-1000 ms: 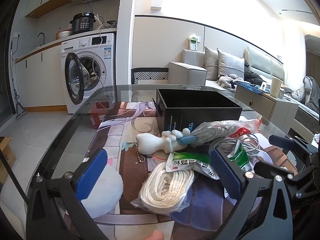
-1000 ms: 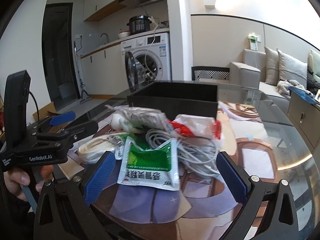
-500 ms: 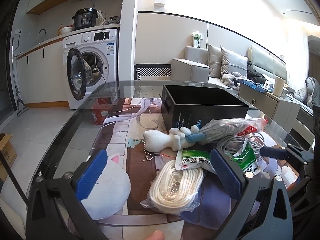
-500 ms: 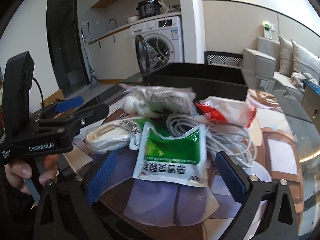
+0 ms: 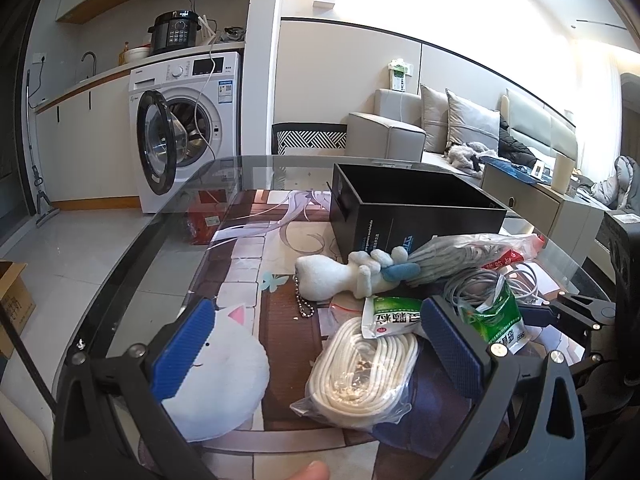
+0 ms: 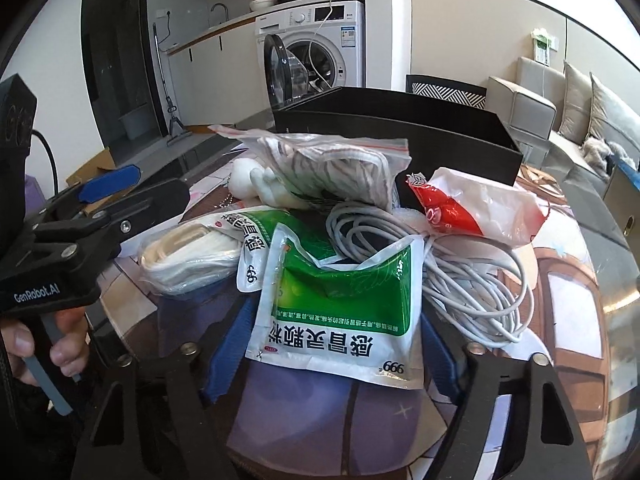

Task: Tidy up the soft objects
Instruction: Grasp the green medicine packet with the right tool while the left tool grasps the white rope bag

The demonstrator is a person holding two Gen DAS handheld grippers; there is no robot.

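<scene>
Right gripper [image 6: 334, 354] closing around green sachet [image 6: 340, 300], pads not yet touching; risk: snagging grey cable [image 6: 460, 276] underneath.

A green-and-white sachet [image 6: 332, 312] lay flat, nearest, on a grey cable coil [image 6: 452, 264]. Left of it sat bagged white rope [image 6: 188, 256]; behind, a bagged striped cloth [image 6: 336, 168], a white plush [image 5: 340, 276] and a black box [image 5: 416, 216].

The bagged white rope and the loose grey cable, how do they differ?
The white rope is thick, neatly coiled and sealed in a clear bag; the grey cable is thin, loosely tangled and unbagged. The rope lies flat on the table; the cable sits partly under the green sachet. Both are coiled cords.
</scene>
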